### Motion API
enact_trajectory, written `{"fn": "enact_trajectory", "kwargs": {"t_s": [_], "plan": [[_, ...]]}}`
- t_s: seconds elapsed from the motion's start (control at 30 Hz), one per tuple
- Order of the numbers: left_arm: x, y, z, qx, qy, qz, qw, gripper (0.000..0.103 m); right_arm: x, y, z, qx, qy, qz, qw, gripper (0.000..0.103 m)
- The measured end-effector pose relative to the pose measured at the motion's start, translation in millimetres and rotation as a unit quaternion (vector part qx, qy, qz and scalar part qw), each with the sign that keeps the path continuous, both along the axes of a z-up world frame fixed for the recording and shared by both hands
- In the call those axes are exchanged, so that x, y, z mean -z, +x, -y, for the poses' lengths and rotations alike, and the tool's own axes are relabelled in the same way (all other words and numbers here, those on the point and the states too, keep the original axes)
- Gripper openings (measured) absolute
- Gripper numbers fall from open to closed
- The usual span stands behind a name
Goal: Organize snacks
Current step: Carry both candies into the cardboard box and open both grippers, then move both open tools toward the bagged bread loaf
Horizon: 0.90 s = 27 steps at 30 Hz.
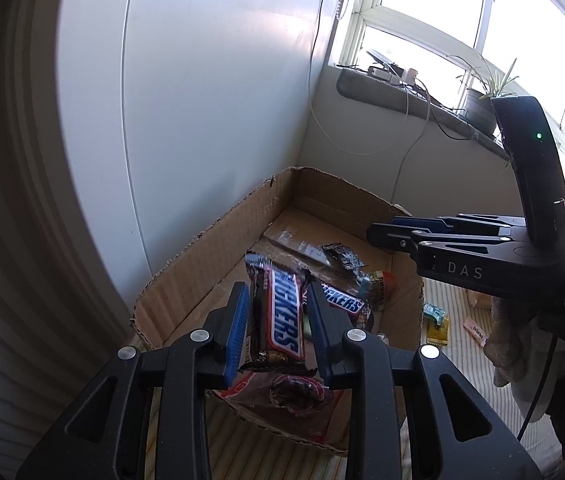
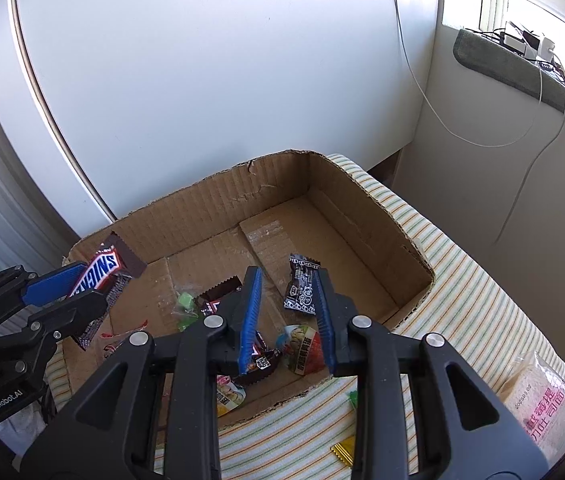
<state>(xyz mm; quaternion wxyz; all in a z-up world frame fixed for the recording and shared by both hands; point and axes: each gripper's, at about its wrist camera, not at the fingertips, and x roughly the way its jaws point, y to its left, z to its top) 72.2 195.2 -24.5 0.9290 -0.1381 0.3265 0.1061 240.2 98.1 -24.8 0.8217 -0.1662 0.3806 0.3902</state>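
Note:
My left gripper [image 1: 277, 286] is shut on a Snickers bar [image 1: 280, 312], held lengthwise over the near left corner of the cardboard box [image 1: 202, 248]. The right wrist view shows that gripper [image 2: 82, 280] and its bar [image 2: 100, 272] at the box's left rim. My right gripper [image 2: 287, 276] hangs open over the box [image 2: 362, 216]. A black sweet wrapper [image 2: 300, 288] lies on the floor under its jaws, clear of the left pad. In the left wrist view the right gripper [image 1: 378, 234] reaches in from the right, above that wrapper [image 1: 342, 256]. A second Snickers [image 1: 342, 302] lies inside.
More snacks lie on the box floor: a triangular green and red pack [image 2: 302, 344], a green sweet [image 2: 184, 302], a red pack [image 1: 282, 396]. On the striped cloth [image 2: 462, 280] outside lie a white bread bag [image 2: 542, 412], a yellow wrapper [image 2: 342, 454] and small packets [image 1: 436, 320]. A wall stands behind the box.

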Motion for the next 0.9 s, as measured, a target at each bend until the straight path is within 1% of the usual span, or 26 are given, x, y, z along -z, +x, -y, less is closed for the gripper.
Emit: {"fn": "enact_trajectory", "kwargs": {"t_s": [0.07,0.1,0.13,0.23,0.5,0.57,0.63,0.77,0.8,0.87,0.9], "plan": [[-1,1,1,-0.001,0.004,0.001,1.0000,0.037,-1,-2,1,0.003,0.001,0.008,1.000,0.061],[-1,1,2,-0.001,0.007,0.002,1.0000,0.046,-2,-2,1,0.005,0.003,0.012,1.000,0.065],[-1,1,2,-0.002,0.009,0.003,1.0000,0.053,-4,-3,2,0.007,0.005,0.015,1.000,0.068],[-1,0,4,-0.002,0.013,0.002,0.9999,0.054,-8,-3,5,0.010,0.009,0.019,1.000,0.078],[-5,-4,13,0.003,0.017,0.006,0.9998,0.055,-17,-5,18,0.022,0.014,0.027,0.999,0.079],[-7,-4,16,0.005,0.018,0.006,0.9998,0.058,-19,-5,22,0.024,0.016,0.027,0.999,0.079],[-9,-5,19,0.007,0.019,0.008,0.9998,0.063,-20,-5,26,0.028,0.016,0.027,0.999,0.079],[-11,-4,25,0.011,0.019,0.007,0.9997,0.068,-24,-8,34,0.034,0.018,0.029,0.999,0.079],[-12,-4,27,0.012,0.020,0.007,0.9997,0.069,-26,-9,36,0.035,0.018,0.031,0.999,0.080],[-13,-4,30,0.014,0.019,0.008,0.9997,0.071,-29,-11,41,0.037,0.022,0.035,0.998,0.092],[-13,-4,31,0.016,0.019,0.008,0.9997,0.071,-31,-12,45,0.040,0.024,0.039,0.998,0.093]]}}
